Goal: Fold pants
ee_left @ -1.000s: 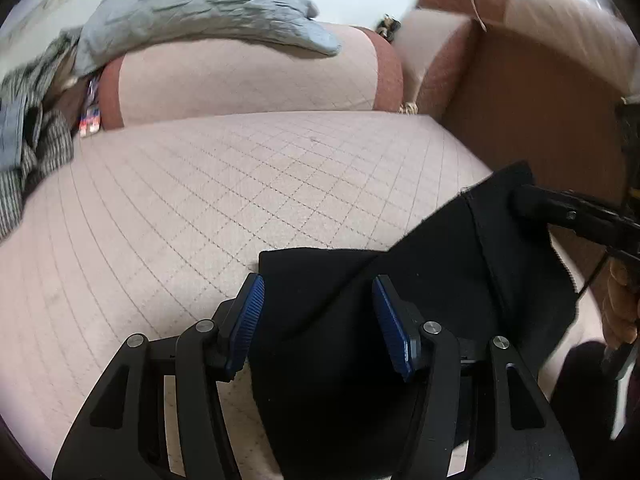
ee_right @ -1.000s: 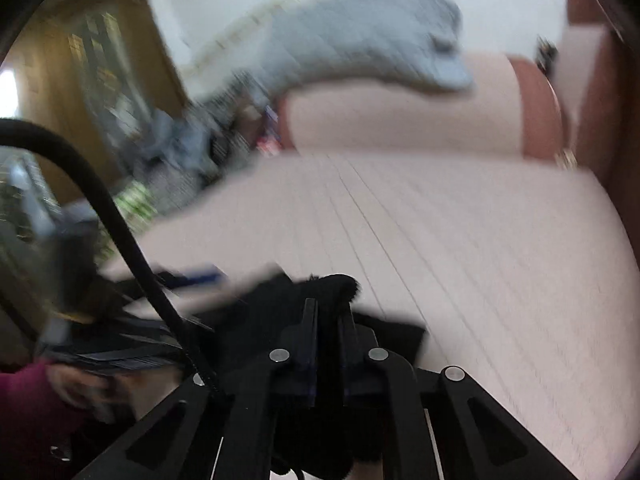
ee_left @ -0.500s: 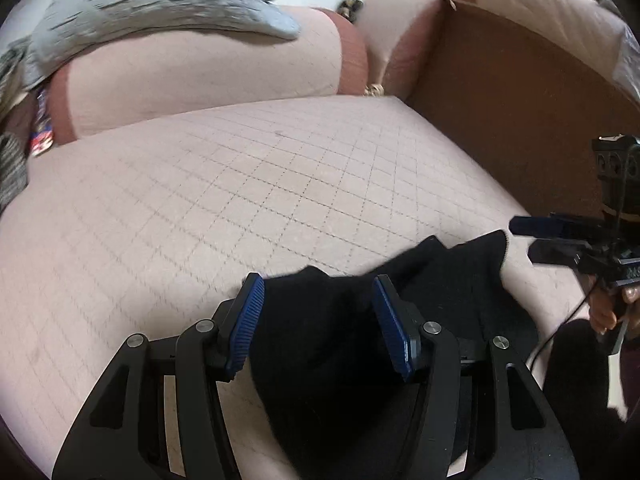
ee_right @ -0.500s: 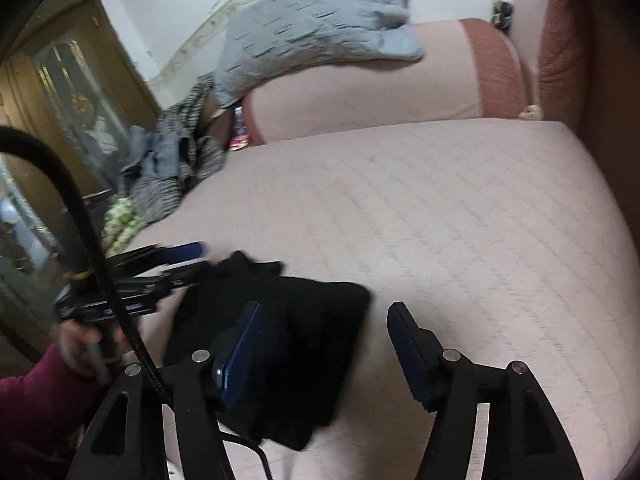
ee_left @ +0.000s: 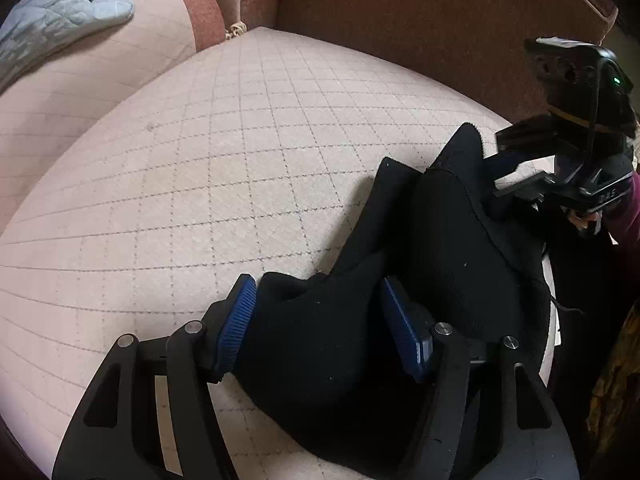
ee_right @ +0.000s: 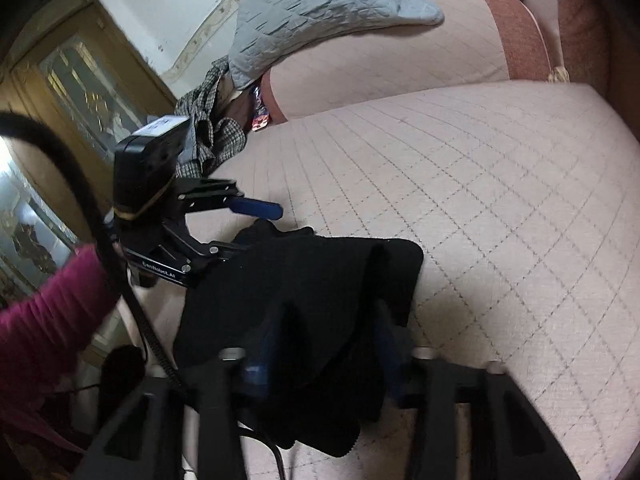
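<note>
The black pants (ee_left: 432, 248) lie bunched at the near edge of the pink quilted sofa seat (ee_left: 240, 140). My left gripper (ee_left: 320, 320) is open, its blue pads (ee_left: 238, 316) on either side of a fold of the black cloth. In the right wrist view the pants (ee_right: 312, 280) lie under and between the fingers of my right gripper (ee_right: 324, 344), which is open. The right gripper shows in the left wrist view (ee_left: 516, 164) at the pants' far right end. The left gripper shows in the right wrist view (ee_right: 256, 216) at the pants' left end.
A grey quilted blanket (ee_right: 320, 12) lies over the pink armrest (ee_right: 380, 68). Checked clothes (ee_right: 212, 136) are piled at the sofa's far left. The brown sofa back (ee_left: 400, 20) rises behind the seat. A glass-door cabinet (ee_right: 80, 92) stands at the left.
The right gripper has let go of the pants and opened, then dropped back over the cloth. The pants have sunk into a bunch on the seat. The left view has swung right.
</note>
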Demonstrator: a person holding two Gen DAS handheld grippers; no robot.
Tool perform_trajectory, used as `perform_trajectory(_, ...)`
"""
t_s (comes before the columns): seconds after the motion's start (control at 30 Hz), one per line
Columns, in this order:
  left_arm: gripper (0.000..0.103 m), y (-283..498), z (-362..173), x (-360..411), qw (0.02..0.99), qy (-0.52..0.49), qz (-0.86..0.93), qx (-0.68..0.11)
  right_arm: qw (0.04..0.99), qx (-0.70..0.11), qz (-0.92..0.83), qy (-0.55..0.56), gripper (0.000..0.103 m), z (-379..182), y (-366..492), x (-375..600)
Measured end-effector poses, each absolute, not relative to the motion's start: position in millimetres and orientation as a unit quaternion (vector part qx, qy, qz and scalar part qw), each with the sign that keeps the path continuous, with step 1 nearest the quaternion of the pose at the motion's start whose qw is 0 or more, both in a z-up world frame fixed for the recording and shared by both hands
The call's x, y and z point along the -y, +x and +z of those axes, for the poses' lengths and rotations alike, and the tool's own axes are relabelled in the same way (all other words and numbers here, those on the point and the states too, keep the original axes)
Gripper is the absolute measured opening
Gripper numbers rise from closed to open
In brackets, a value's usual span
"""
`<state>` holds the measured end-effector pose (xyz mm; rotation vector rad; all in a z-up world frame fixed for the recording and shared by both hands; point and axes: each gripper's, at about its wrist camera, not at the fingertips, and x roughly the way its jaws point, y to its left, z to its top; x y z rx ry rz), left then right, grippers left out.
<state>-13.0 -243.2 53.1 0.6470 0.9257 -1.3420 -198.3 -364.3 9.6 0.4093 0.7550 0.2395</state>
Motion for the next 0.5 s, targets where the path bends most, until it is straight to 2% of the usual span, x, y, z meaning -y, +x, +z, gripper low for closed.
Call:
perform_trajectory(0.03, 0.064, -13, 53, 242, 0.643, 0.280, -0.586, -0.405, 0.907, -0.364, 0.110, 0.182, 0.008, 12, -199, 361)
perform_trajectory(0.2, 0.038, -29, 58, 219, 0.709, 0.258, -0.542, -0.371, 0.921, -0.343, 0.110, 0.150, 0.007, 38, -193, 353)
perform_trajectory(0.27, 0.022, -27, 57, 212, 0.741, 0.232, -0.507, -0.374, 0.918, -0.363, 0.086, 0.133, 0.007, 31, -187, 350)
perform_trajectory(0.3, 0.019, -25, 57, 210, 0.751, 0.223, -0.494, -0.376, 0.911, -0.388, 0.066, 0.127, 0.007, 21, -182, 348)
perform_trajectory(0.4, 0.018, -18, 56, 203, 0.777, 0.177, -0.463, -0.388, 0.903, -0.404, 0.049, 0.136, 0.007, 6, -184, 349)
perform_trajectory(0.5, 0.018, -25, 51, 205, 0.789, 0.185, -0.438, -0.390, 0.907, -0.390, 0.037, 0.155, 0.007, 16, -192, 356)
